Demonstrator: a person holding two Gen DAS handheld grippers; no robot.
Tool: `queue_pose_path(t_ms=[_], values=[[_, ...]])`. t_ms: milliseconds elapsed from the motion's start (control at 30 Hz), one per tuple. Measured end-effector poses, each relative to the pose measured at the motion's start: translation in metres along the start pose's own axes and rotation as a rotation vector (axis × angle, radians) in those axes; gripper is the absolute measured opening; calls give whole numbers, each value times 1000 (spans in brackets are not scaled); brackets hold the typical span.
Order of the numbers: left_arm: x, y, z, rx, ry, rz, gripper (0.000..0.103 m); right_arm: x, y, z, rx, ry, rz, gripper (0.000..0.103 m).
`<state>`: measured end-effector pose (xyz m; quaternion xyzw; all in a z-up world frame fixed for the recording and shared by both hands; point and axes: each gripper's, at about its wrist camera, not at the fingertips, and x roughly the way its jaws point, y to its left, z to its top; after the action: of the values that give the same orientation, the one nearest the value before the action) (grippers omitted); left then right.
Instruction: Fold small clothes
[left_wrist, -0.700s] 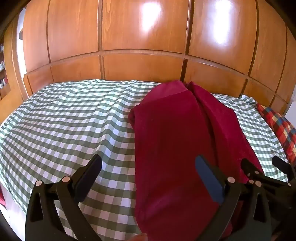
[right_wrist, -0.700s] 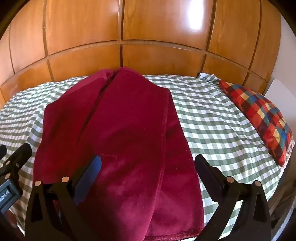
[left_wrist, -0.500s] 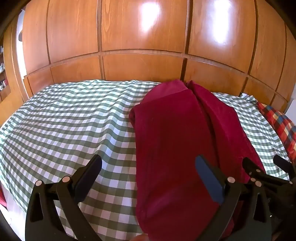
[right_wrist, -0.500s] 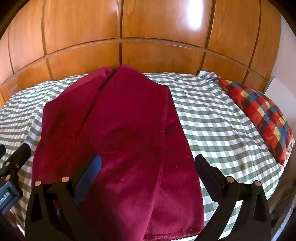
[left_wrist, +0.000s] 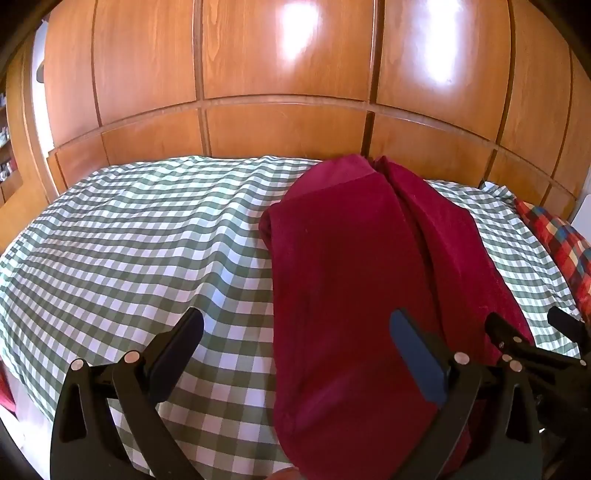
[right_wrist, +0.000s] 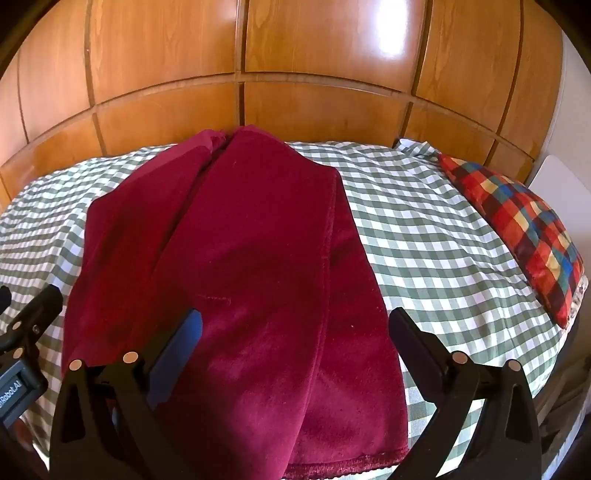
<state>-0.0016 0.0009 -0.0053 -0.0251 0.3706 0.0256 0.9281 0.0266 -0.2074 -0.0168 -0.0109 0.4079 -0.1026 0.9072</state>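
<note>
Garment: a dark red velvet garment (right_wrist: 236, 280) lies flat on the bed (left_wrist: 122, 251), which has a green and white checked cover.
Long axis: the garment runs from the near edge of the bed straight away to the wooden wall panels (left_wrist: 280, 74). Its far end is narrow and almost reaches the panels; its near hem is wide.
Layers: a seam or fold line runs along its length, and the right edge shows a second layer under the top one.
Edges: in the right wrist view the near hem of the garment lies just at the near edge of the bed.
Open room: left of the garment the checked cover is wide and bare. Right of the garment there is a bare strip, then a plaid pillow (right_wrist: 517, 221) at the right end of the bed.
Left claw (left_wrist: 295, 347): spread wide, holds nothing, above the left edge of the garment.
Right claw (right_wrist: 295, 339): spread wide, holds nothing, above the near part of the garment.
Only left view: the big bare area left of the garment.
Only right view: the whole pillow and the near hem.
</note>
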Motion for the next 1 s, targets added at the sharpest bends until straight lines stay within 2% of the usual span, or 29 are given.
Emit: queue_pose_path(t_ms=[1000], values=[[-7,-4,-2,10,-10,-16,101,-3,1,-2,-13,-14,-8,100]])
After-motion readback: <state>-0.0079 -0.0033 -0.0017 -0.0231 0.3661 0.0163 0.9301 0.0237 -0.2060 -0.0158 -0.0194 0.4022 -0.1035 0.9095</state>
